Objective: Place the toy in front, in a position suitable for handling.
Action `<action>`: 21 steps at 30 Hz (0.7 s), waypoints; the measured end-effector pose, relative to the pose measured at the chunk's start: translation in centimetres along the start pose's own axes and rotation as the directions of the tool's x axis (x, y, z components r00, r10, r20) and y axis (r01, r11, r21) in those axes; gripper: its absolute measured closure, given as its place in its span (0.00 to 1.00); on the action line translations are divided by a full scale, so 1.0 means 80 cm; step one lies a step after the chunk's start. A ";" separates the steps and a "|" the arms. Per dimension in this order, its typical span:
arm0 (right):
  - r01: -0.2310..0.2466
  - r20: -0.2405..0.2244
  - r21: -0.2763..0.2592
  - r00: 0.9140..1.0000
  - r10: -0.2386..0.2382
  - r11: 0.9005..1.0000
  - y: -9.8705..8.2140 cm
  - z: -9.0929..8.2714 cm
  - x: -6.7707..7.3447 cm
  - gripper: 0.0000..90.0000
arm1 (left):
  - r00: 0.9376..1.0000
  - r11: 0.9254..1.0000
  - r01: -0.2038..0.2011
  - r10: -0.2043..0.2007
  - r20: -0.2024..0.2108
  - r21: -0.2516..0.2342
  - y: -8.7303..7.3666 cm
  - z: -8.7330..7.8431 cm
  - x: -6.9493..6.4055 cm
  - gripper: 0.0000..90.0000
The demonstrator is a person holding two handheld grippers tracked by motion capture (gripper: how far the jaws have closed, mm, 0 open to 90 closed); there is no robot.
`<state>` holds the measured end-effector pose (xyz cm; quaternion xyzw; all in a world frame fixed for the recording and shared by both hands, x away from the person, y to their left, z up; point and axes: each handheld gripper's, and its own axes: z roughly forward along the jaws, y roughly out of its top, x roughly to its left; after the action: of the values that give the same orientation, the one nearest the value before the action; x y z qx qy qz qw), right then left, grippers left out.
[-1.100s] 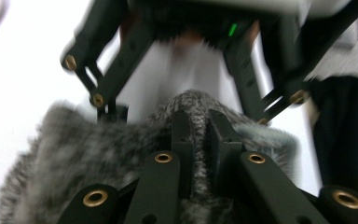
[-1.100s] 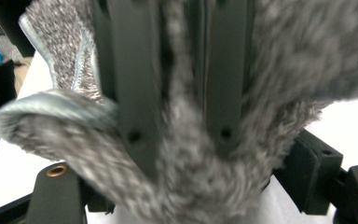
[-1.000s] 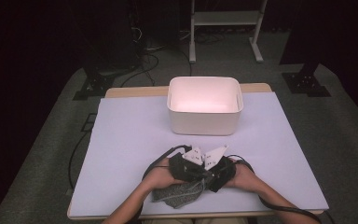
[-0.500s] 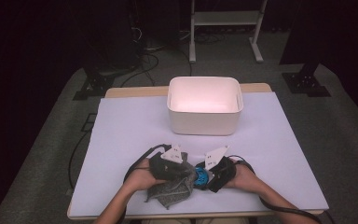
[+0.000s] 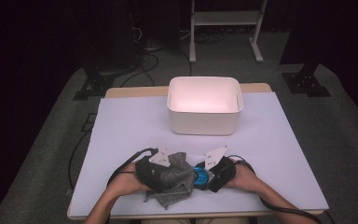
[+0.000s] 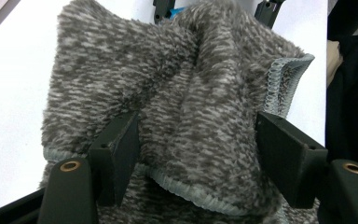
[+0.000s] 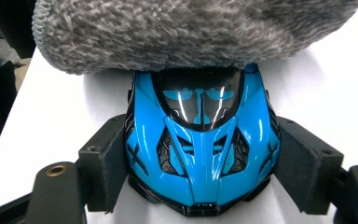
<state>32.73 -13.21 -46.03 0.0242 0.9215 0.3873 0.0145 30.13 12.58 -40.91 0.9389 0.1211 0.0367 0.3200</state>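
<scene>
A grey fuzzy cloth point(image 5: 175, 181) lies bunched at the table's front edge, partly over a blue toy car point(image 5: 199, 176). My left gripper point(image 5: 176, 173) points right into the cloth. In the left gripper view its jaws have just been opening and stand apart around a fold of the cloth point(image 6: 186, 93), so the left gripper point(image 6: 198, 123) is open. My right gripper point(image 5: 204, 176) faces left. In the right gripper view the right gripper point(image 7: 201, 128) is shut on the car point(image 7: 200, 158), a pad on each flank. The cloth point(image 7: 177, 32) covers the car's rear.
A white empty bin point(image 5: 204, 122) stands at the middle back of the table. A pale sheet point(image 5: 130, 126) covers the tabletop. Black cables trail from both grippers off the front edge. Stands and cables sit on the dark floor beyond.
My left gripper has drawn left, away from the right one, dragging the cloth and uncovering the blue car's front. The right hand has kept still.
</scene>
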 end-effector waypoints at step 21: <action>-0.002 0.002 -0.003 1.000 0.002 1.000 -0.001 0.000 0.001 0.27 | 0.996 0.999 -0.039 0.038 -0.083 -0.008 0.002 -0.012 0.006 0.89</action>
<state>32.69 -13.25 -46.06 0.0253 0.9209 0.3888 0.0149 30.50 13.18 -40.07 0.9372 0.1161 0.0821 0.3184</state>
